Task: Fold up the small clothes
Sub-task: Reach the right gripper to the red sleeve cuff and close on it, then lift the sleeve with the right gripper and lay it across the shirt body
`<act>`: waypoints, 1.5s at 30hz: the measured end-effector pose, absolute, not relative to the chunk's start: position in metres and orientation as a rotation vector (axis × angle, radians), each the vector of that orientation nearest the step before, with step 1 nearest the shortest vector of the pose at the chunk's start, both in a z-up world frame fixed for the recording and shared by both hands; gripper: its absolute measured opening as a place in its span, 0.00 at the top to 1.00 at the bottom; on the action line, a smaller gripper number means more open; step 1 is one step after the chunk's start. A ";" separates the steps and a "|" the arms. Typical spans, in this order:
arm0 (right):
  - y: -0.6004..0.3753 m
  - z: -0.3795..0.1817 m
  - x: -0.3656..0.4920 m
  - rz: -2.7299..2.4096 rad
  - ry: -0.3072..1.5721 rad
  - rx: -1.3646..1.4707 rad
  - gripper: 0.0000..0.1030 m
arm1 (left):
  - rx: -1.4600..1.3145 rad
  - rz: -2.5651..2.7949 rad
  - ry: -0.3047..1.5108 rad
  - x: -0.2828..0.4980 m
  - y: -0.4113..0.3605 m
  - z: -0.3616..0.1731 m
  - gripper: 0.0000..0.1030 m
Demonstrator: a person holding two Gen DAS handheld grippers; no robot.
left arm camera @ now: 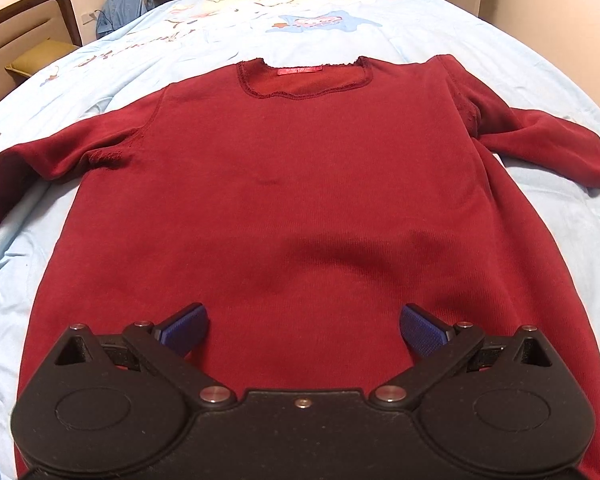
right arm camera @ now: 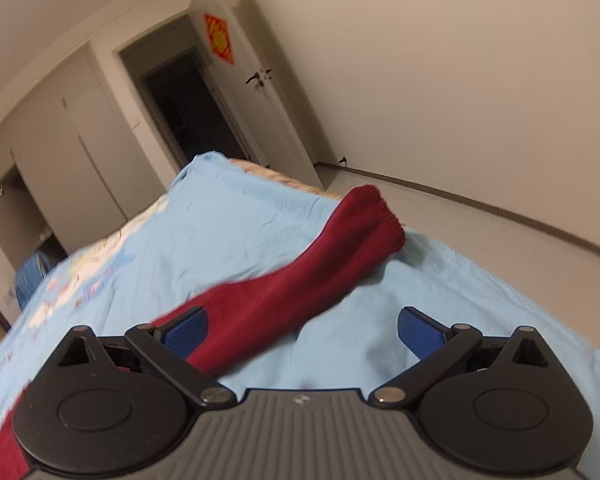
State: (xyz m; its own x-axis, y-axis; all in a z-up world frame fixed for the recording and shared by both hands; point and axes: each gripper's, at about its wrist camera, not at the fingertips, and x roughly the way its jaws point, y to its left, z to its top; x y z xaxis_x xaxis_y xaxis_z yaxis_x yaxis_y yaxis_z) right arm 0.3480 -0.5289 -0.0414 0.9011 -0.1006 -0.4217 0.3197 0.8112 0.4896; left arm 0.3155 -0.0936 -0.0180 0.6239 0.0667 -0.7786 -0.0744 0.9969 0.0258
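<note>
On the bed (left arm camera: pixel 440 32), red top (left arm camera: pixel 300 184) lies flat; both grippers' jaws gape wide, empty.

A long-sleeved top (left arm camera: pixel 300 184) lies spread flat on the bed (left arm camera: pixel 500 40), its hem beneath the left gripper (left arm camera: pixel 304 322) and its neckline ahead of the fingers (left arm camera: pixel 186 322). One sleeve runs out to each side. In the right wrist view, a sleeve (right arm camera: pixel 300 276) extends ahead from the right gripper (right arm camera: pixel 302 330), crossing its left finger (right arm camera: pixel 184 332), apparently below it. A doorway (right arm camera: pixel 188 108) stands beyond the bed.
</note>
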 end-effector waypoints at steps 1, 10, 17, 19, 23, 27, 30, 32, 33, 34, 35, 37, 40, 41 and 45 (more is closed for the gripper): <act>-0.537 -0.045 0.355 -0.240 0.397 0.616 0.00 | -0.008 0.082 0.894 0.315 -0.094 -0.018 0.01; -0.581 -0.071 0.404 -0.304 0.409 0.754 0.52 | 0.004 0.088 0.902 0.312 -0.094 -0.015 0.01; -0.568 -0.039 0.411 -0.373 0.366 0.586 0.97 | -0.002 0.083 0.907 0.310 -0.095 -0.013 0.01; -0.562 -0.026 0.404 -0.373 0.330 0.563 0.97 | -0.007 0.077 0.904 0.308 -0.094 -0.011 0.01; -0.559 -0.004 0.389 -0.381 0.280 0.580 0.97 | -0.025 0.065 0.881 0.303 -0.091 -0.003 0.01; -0.562 0.011 0.371 -0.443 0.220 0.610 0.98 | -0.048 0.068 0.850 0.297 -0.084 0.007 0.01; -0.568 0.019 0.358 -0.496 0.178 0.618 0.98 | -0.072 0.077 0.839 0.293 -0.076 0.012 0.01; -0.573 0.021 0.356 -0.500 0.184 0.633 0.98 | -0.089 0.086 0.836 0.289 -0.071 0.014 0.01; -0.573 0.021 0.355 -0.503 0.187 0.635 0.98 | -0.098 0.090 0.834 0.287 -0.069 0.015 0.01; -0.572 0.021 0.355 -0.504 0.191 0.629 0.98 | -0.106 0.092 0.832 0.286 -0.066 0.016 0.01; -0.570 0.023 0.358 -0.501 0.191 0.623 0.98 | -0.113 0.094 0.828 0.284 -0.063 0.018 0.01; -0.563 0.028 0.359 -0.485 0.187 0.597 0.98 | -0.124 0.100 0.820 0.279 -0.056 0.021 0.01; -0.542 0.044 0.364 -0.438 0.163 0.524 0.98 | -0.142 0.114 0.803 0.274 -0.045 0.026 0.01; -0.531 0.053 0.366 -0.413 0.153 0.489 0.98 | -0.149 0.120 0.797 0.272 -0.041 0.028 0.01; -0.479 0.081 0.382 -0.290 0.129 0.377 0.98 | -0.184 0.156 0.771 0.265 -0.021 0.035 0.01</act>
